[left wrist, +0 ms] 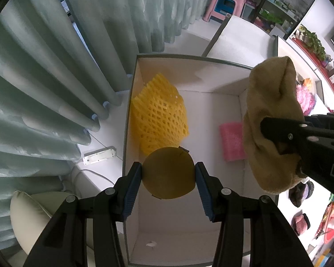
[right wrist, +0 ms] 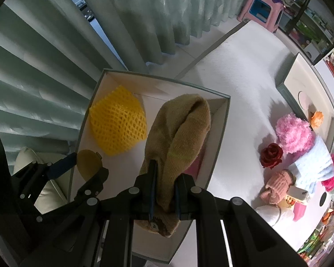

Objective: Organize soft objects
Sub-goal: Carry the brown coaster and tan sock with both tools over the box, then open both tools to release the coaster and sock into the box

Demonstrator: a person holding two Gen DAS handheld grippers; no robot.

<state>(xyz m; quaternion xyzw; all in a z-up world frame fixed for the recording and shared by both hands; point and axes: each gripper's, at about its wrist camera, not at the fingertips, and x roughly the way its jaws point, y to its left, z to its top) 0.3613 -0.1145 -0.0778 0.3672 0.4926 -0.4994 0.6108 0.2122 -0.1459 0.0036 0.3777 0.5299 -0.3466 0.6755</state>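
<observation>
We hold both grippers pointing down over an open white box [left wrist: 131,102] that stands on the white worktop [right wrist: 240,77] beside the pale green curtains [left wrist: 44,71]. Our left gripper [left wrist: 168,173] is clamped on a round olive-yellow pad [left wrist: 168,173]; its blue fingertips [left wrist: 134,178] press on the pad's two sides, and the pad hangs above the box floor near the left wall. Our right gripper [right wrist: 164,197] is clenched on a tan knitted hat [right wrist: 180,133], pinching its lower end so that the rest of the hat stretches forward over the right half of the box.

Inside the box, a yellow foam net [left wrist: 159,113] lies against the left wall toward the far end. A pink foam piece [left wrist: 231,141] lies on the floor at the right wall, partly hidden under the hat.

Out on the worktop to the right, well apart from the box, we see a red cloth rose [right wrist: 271,155], a fluffy pink ball [right wrist: 292,134], a light blue cloth [right wrist: 311,166] and a pink knitted piece [right wrist: 277,185] piled near one another.
</observation>
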